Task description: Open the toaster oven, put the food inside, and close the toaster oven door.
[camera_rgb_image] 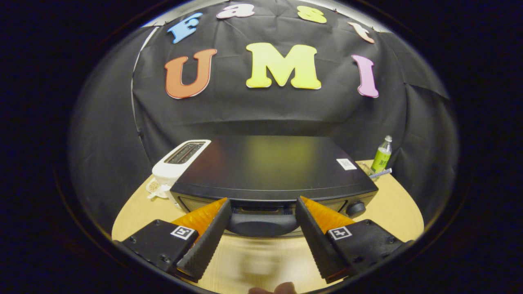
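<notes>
Between the spread fingers: gripper lined up on the toaster oven's door handle, opening step in hand.

Nearest, a fingertip-like shape shows just under the fingers, above the light wooden table. Both ridged black fingers stand wide apart and grasp nothing; the dark rounded handle sits in the gap at their tips, with no contact evident. Beyond the handle, the black oven faces the gripper, door apparently shut, a knob just past the right finger. Farther off, a white slot toaster stands beside the oven's left flank and a green bottle near its right rear corner. Judged from this, the door is not yet opened; the next move calls for advancing slightly, clamping on the handle, then drawing it outward and down. The food cannot be made out.
</notes>
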A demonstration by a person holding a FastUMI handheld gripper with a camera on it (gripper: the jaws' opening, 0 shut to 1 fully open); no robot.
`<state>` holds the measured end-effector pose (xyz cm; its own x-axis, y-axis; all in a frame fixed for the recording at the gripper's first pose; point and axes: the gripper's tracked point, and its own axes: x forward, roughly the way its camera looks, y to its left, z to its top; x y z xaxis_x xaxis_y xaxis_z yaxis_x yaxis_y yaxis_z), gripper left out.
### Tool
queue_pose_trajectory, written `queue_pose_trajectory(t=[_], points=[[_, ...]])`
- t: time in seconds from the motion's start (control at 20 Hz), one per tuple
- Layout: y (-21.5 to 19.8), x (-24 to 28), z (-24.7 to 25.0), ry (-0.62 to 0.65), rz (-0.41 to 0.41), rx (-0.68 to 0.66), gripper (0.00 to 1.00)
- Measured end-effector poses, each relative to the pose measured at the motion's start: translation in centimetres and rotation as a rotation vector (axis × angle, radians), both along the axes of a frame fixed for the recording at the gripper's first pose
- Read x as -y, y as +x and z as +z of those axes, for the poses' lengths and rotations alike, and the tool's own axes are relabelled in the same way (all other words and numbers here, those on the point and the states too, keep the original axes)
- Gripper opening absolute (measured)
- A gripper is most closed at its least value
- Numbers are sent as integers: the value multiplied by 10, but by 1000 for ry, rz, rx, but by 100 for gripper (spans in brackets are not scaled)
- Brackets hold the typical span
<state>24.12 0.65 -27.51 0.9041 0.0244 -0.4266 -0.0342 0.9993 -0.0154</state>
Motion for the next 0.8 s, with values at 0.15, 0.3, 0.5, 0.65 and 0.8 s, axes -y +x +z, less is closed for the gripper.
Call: queue_pose_trajectory(t=[0.15,0.3,0.5,0.65,0.8], points=[[8,-1,0,-22,-2,-3,100],[3,0,-2,-25,-8,4,100],[-24,0,-12,-24,9,-14,100],[-55,2,-29,-14,26,-38,100],[-84,5,-52,-34,44,-60,100]])
